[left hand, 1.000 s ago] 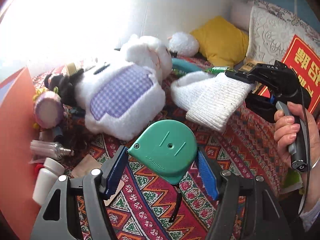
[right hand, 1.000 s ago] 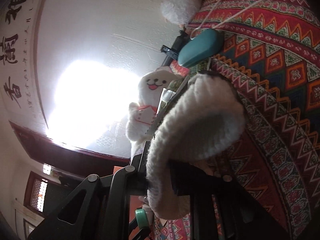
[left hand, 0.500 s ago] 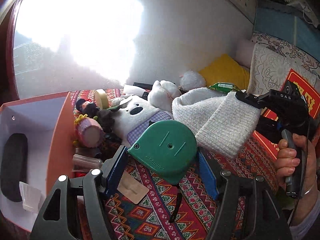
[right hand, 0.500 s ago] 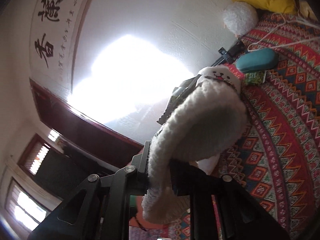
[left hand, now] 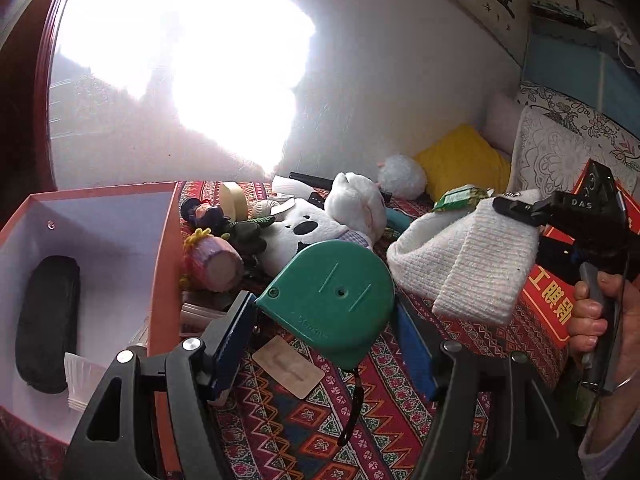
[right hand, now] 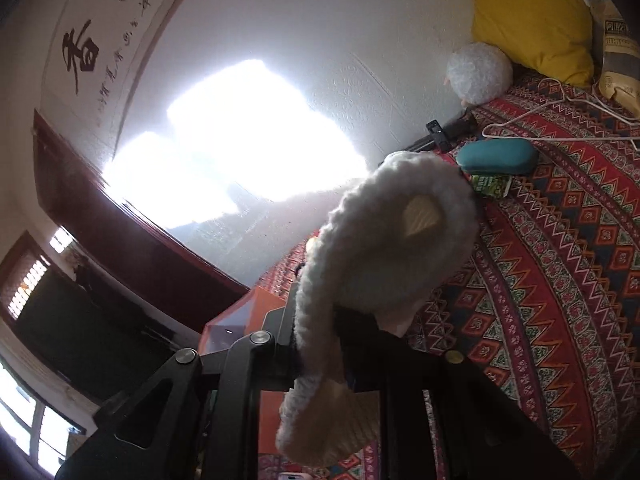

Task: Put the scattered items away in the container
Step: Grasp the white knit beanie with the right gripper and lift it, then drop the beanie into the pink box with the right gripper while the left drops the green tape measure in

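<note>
My left gripper (left hand: pixel 324 320) is shut on a green tape measure (left hand: pixel 332 300) and holds it above the patterned cloth, just right of the orange box (left hand: pixel 164 248). The box is white inside and holds a black case (left hand: pixel 48 320) and small white cups (left hand: pixel 82 376). My right gripper (left hand: pixel 516 210) is shut on a white knitted hat (left hand: pixel 464 264), held in the air to the right of the tape measure. In the right wrist view the hat (right hand: pixel 380 248) fills the middle and hides the right gripper's fingertips (right hand: pixel 320 364); the box corner (right hand: pixel 240 320) shows behind it.
A white plush toy (left hand: pixel 316 228), a pink cylinder (left hand: pixel 212 260), a small dark figure (left hand: pixel 204 212), a tape roll (left hand: pixel 234 200) and a tan card (left hand: pixel 288 366) lie on the cloth. A teal case (right hand: pixel 496 156), a white hanger (right hand: pixel 560 120), a yellow cushion (right hand: pixel 528 12).
Both grippers have risen and moved left towards the orange box with their items. The box interior has come into the left wrist view.
</note>
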Action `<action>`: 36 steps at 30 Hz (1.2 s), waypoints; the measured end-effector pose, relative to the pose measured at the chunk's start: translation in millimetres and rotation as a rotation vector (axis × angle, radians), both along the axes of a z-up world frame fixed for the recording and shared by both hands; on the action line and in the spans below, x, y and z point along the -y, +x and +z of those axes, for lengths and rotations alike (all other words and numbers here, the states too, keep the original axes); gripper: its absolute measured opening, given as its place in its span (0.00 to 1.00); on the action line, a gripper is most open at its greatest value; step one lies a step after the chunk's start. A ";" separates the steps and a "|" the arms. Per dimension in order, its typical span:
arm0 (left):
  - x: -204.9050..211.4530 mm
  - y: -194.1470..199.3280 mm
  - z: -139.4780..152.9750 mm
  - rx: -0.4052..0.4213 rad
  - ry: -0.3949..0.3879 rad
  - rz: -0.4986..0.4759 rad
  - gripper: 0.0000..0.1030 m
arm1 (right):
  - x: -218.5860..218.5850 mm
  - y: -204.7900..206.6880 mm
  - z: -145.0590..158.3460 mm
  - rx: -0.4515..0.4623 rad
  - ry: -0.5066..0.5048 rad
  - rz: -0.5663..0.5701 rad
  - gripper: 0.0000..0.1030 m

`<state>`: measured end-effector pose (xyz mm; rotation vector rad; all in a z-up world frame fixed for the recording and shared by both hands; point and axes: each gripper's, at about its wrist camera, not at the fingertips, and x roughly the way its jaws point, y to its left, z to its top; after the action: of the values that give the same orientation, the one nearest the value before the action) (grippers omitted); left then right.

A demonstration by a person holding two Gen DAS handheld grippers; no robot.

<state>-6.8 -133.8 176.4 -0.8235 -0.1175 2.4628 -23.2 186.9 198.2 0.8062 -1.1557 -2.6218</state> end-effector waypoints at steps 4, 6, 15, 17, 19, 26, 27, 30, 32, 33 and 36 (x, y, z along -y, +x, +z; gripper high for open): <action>-2.7 0.5 -0.8 -0.002 -0.004 -0.006 0.65 | -2.6 11.5 6.3 -0.036 -0.041 0.014 0.15; -3.2 -0.6 -1.6 0.000 -0.004 -0.005 0.65 | -1.1 17.3 19.4 -0.062 0.010 -0.001 0.15; -4.0 -2.4 -3.1 0.007 0.002 -0.004 0.65 | -29.1 29.7 27.2 -0.044 0.001 -0.075 0.15; -4.5 -3.8 -3.6 0.010 0.002 -0.003 0.65 | -30.1 39.9 48.2 -0.114 0.025 -0.076 0.15; -4.6 -4.9 -5.2 0.016 0.005 -0.001 0.65 | -32.9 46.5 57.1 -0.147 0.012 -0.075 0.15; -2.1 -4.3 -5.7 0.022 0.008 0.005 0.65 | -25.2 46.7 61.0 -0.151 0.020 -0.078 0.15; 0.2 -3.9 -4.3 0.020 0.011 0.007 0.65 | -20.1 48.2 65.0 -0.160 0.023 -0.067 0.15; 12.3 -3.6 1.6 0.009 0.010 0.041 0.65 | 3.7 46.2 80.5 -0.205 0.032 -0.008 0.15; 28.3 -4.2 8.1 -0.001 0.018 0.083 0.65 | 26.6 38.0 89.6 -0.232 0.026 0.063 0.15; 38.1 -5.2 11.8 -0.006 0.021 0.107 0.65 | 39.9 31.6 92.9 -0.240 0.018 0.103 0.15; 72.3 -7.6 23.5 -0.038 0.011 0.192 0.65 | 85.2 6.5 99.9 -0.250 -0.016 0.225 0.15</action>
<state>-14.4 -206.2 200.0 -0.7932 -0.2042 2.6529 -16.6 101.7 298.1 0.5498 -0.9576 -2.4391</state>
